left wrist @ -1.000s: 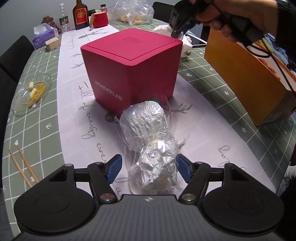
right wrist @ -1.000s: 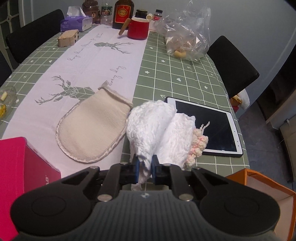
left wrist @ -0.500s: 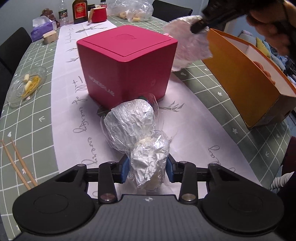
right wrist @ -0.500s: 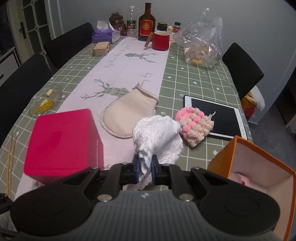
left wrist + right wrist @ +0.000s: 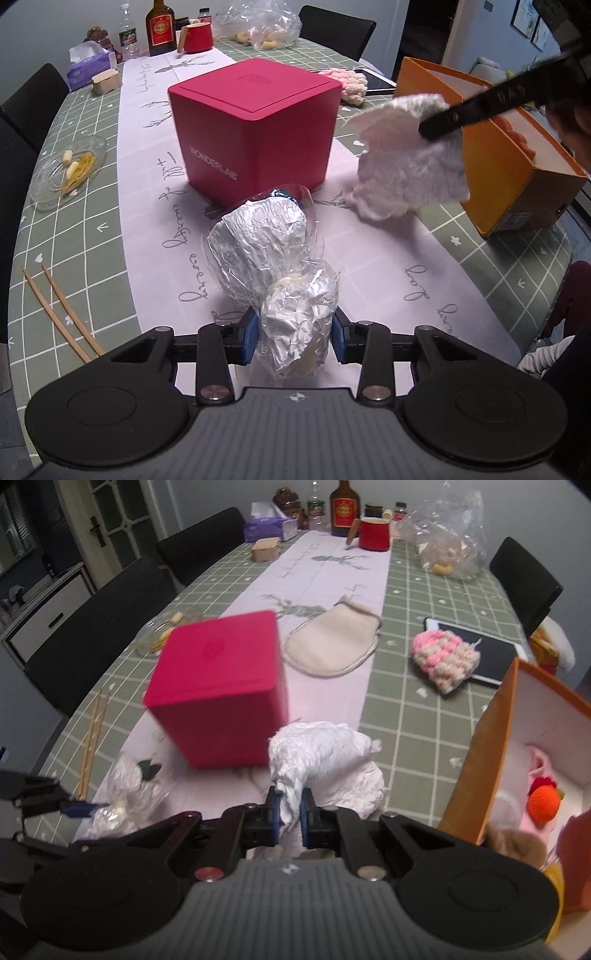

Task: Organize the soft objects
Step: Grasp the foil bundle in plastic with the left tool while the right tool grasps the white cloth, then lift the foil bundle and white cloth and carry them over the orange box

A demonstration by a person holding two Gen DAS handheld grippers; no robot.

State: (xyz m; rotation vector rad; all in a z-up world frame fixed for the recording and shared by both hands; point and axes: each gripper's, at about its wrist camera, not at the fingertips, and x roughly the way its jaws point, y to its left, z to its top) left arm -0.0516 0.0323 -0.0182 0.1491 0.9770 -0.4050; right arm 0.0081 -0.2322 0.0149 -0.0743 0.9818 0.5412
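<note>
Green checked cloth with a pale printed runner down its middle covers the long worktop (image 5: 92,236). Near its left edge lie two thin wooden chopsticks (image 5: 61,308), and beyond them, toward the far end, a clear glass dish (image 5: 68,171) with yellowish scraps in it.

On the runner at the near end, the left gripper (image 5: 294,334) has its blue-padded fingers (image 5: 250,334) pressed on both sides of a crumpled silver-foil bundle in clear plastic wrap (image 5: 291,325); the bundle's larger lobe reaches forward, almost to a closed crimson cube box (image 5: 255,125) printed with white lettering.

Just right of the cube, the right gripper (image 5: 289,812) has its fingers nearly together, pinching a fold of a fluffy white crumpled cloth (image 5: 328,760). In the left wrist view this cloth hangs between the cube and an open orange cardboard box (image 5: 517,173); whether it hangs clear of the runner cannot be told.

Beyond the cube, a beige fabric mitt (image 5: 334,644) lies flat on the runner, and a pink-and-cream crocheted pouch (image 5: 445,659) rests partly on a dark tablet (image 5: 495,653) toward the right edge. The orange box stands at the near right corner, holding a small orange knitted ball (image 5: 543,805) and pink soft pieces.
</note>
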